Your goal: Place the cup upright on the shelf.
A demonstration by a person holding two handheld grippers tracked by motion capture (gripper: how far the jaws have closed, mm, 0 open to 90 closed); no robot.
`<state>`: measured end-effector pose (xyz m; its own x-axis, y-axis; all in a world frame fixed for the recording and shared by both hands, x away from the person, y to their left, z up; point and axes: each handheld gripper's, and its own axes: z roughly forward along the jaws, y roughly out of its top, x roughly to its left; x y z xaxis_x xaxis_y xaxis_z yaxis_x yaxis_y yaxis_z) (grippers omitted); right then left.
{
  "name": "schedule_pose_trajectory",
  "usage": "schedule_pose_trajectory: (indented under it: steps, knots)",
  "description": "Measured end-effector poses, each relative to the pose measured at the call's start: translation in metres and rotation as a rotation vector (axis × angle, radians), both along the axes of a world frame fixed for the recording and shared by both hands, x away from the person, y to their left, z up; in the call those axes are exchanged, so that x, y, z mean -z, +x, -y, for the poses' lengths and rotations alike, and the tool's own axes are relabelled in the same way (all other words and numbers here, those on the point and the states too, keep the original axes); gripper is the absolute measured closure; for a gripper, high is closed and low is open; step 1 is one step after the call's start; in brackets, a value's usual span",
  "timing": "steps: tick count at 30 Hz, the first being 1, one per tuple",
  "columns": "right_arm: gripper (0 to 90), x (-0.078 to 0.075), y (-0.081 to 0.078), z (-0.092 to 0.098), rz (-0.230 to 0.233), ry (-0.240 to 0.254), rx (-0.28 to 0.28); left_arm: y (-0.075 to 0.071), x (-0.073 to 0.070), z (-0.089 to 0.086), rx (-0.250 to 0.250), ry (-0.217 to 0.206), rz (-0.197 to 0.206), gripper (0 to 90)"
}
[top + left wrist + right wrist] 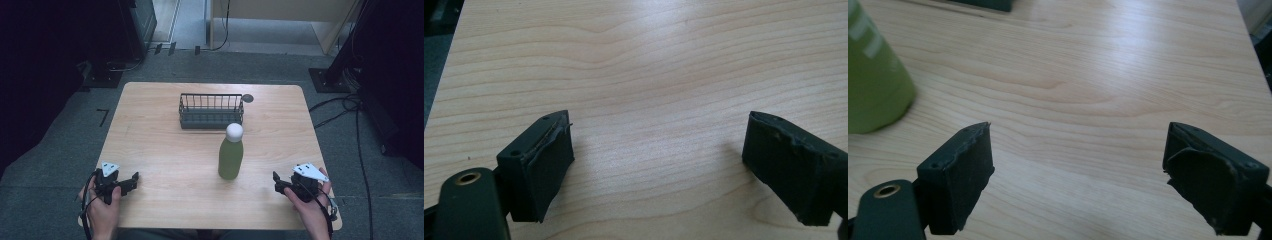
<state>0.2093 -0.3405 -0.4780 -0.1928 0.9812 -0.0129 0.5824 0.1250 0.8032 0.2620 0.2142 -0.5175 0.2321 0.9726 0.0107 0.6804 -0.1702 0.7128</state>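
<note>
A green bottle [230,157] with a white cap stands upright in the middle of the wooden table [160,145]. Behind it sits a dark wire basket [211,112]. Near the front left corner, a hand holds my left gripper [131,181], whose jaws stand wide apart over bare wood [659,145]. My right gripper [276,182] is at the front right, a short way right of the bottle, open with nothing between its jaws [1078,165]. The bottle's lower side [875,82] fills the left edge of the right gripper view.
A small dark round disc [247,98] lies on the table by the basket's right end. Cables [345,107] run over the grey floor to the right of the table. Dark equipment stands at the far left and far right.
</note>
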Motion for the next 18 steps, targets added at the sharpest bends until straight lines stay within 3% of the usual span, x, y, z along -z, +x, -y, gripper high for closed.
schedule_pose_trajectory:
  steps: [18]
  knots:
    - [12.7,-0.018,0.002,-0.051,0.021,0.069,-0.144,0.0,0.0,0.0,0.0,0.0,0.0,13.5]
